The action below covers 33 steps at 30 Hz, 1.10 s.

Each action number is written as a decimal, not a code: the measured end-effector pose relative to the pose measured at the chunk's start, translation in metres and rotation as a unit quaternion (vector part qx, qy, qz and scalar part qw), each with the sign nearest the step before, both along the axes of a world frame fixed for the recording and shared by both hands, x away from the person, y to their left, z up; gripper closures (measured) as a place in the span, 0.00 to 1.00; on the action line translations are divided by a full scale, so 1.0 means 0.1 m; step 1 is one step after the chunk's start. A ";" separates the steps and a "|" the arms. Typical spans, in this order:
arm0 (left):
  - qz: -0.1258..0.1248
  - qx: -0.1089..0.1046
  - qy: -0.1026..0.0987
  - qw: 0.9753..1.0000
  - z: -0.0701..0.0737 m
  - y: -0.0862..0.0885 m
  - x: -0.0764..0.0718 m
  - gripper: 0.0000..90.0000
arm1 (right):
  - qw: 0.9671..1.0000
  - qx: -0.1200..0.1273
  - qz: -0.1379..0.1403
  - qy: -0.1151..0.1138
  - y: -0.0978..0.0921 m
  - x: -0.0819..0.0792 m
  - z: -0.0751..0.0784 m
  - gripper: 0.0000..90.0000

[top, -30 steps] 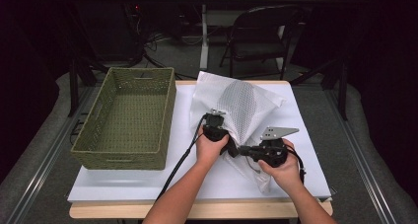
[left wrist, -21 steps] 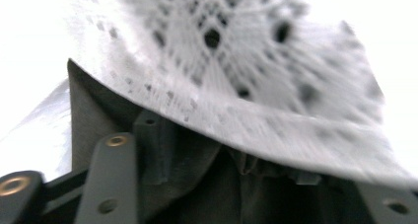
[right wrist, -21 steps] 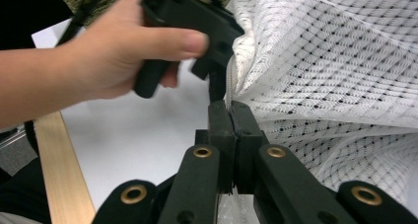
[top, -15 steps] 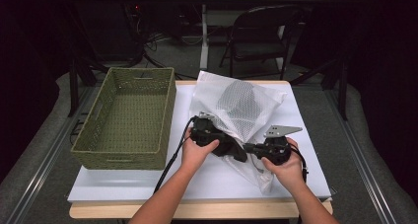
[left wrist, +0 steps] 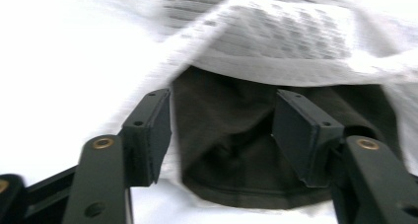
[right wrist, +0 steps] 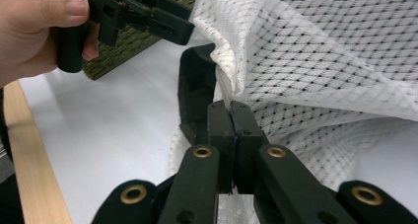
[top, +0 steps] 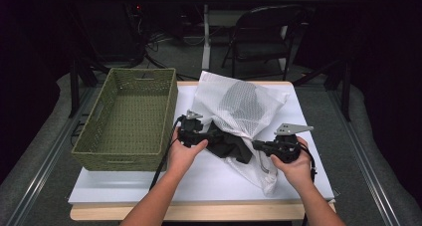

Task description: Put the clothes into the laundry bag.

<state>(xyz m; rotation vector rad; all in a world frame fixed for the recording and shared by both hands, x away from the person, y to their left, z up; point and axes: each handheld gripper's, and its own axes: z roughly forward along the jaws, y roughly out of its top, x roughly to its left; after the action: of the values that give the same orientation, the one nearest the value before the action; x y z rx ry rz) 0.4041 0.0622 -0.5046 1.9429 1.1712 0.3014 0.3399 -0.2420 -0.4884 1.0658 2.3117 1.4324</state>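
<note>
A white mesh bag (top: 239,111) is seen lying on the white table top (top: 199,181), just to the right of the green woven basket (top: 129,119), with its far end raised and its near edge trailing toward the front of the table. A dark garment (top: 230,145) is seen partly drawn out from under the bag's mouth, lying on the table between the two grippers. In the left gripper view, the dark cloth (left wrist: 231,140) is shown beneath the lifted edge of the mesh (left wrist: 276,41), and the left gripper (left wrist: 222,130) is held with its jaws spread wide on either side of the cloth, not closed on it. In the high view that gripper (top: 196,132) is held at the garment's left end. The right gripper (right wrist: 230,118) is shown with its jaws pressed together on a fold of the mesh bag (right wrist: 315,51); in the high view it (top: 263,146) is held at the bag's right-hand edge. A folding chair (top: 259,37) stands beyond the table.
</note>
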 end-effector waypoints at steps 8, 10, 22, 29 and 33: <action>0.068 0.032 0.017 0.997 -0.16 0.08 0.15 0.57 | 1.000 0.004 0.000 -0.001 -0.01 0.01 -0.01 1.00; 0.070 0.028 0.022 0.997 -0.19 0.08 0.17 0.59 | 1.000 0.004 0.001 0.004 0.00 0.01 -0.01 1.00; 0.079 0.074 0.035 0.994 -0.48 -0.03 0.31 0.57 | 1.000 0.000 0.010 0.008 0.04 0.01 -0.05 0.99; 0.067 0.111 0.011 0.992 -0.55 -0.09 0.30 0.54 | 1.000 0.002 0.017 0.009 0.10 0.02 -0.10 0.99; 0.057 0.104 0.000 0.993 -0.57 -0.07 0.29 0.60 | 1.000 -0.003 0.020 0.012 0.14 0.01 -0.11 0.99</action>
<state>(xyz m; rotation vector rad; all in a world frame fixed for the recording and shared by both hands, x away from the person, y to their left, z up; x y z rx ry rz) 0.4334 0.0550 -0.5619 2.0569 1.2980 0.5014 0.3411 -0.2276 -0.4993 1.0471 2.3650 1.4345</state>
